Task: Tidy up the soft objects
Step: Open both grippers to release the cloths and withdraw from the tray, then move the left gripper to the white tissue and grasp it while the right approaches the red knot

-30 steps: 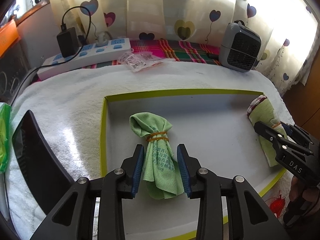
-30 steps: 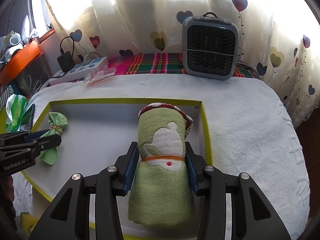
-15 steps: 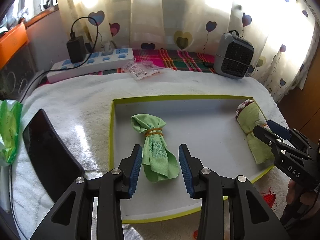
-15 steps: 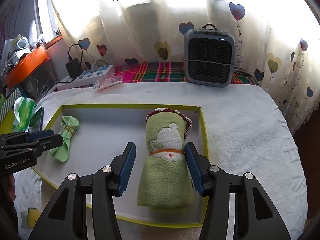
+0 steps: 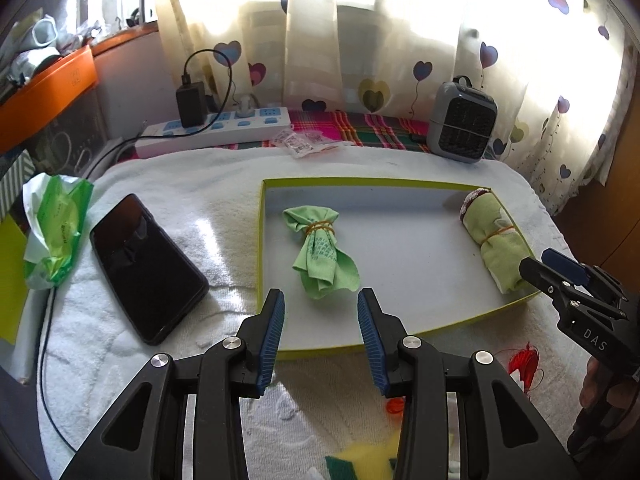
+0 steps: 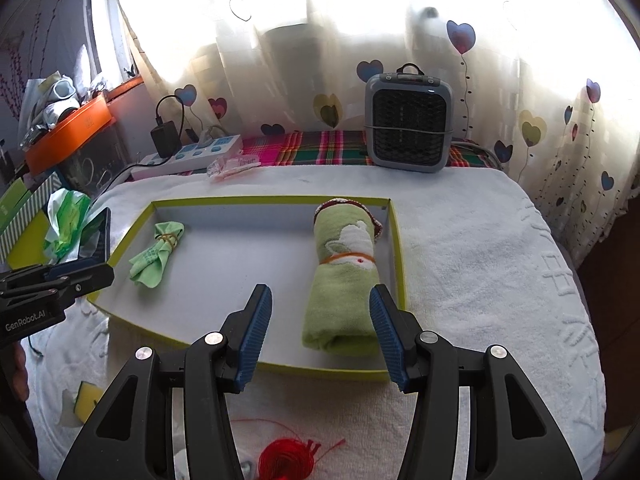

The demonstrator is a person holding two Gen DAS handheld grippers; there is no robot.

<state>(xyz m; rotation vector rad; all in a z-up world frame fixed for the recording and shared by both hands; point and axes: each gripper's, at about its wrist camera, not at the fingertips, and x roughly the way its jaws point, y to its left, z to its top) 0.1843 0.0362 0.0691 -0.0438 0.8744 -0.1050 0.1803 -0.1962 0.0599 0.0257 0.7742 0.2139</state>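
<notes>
Both hand-held grippers, left (image 5: 320,328) and right (image 6: 318,330), have backed off with jaws apart, empty. We left the cloth bundle (image 5: 322,250) and towel roll (image 6: 346,276) in the tray (image 6: 256,364); soft, light, best gripped at their rubber bands.

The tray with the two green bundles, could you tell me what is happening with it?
A person holds a claw in each hand. Both bundles lie in the yellow-edged tray: a small green cloth tied with a rubber band on one side, a rolled green towel on the other. The left claw and right claw are open, holding nothing, their jaws having just opened; both are near the tray's front edge.
</notes>
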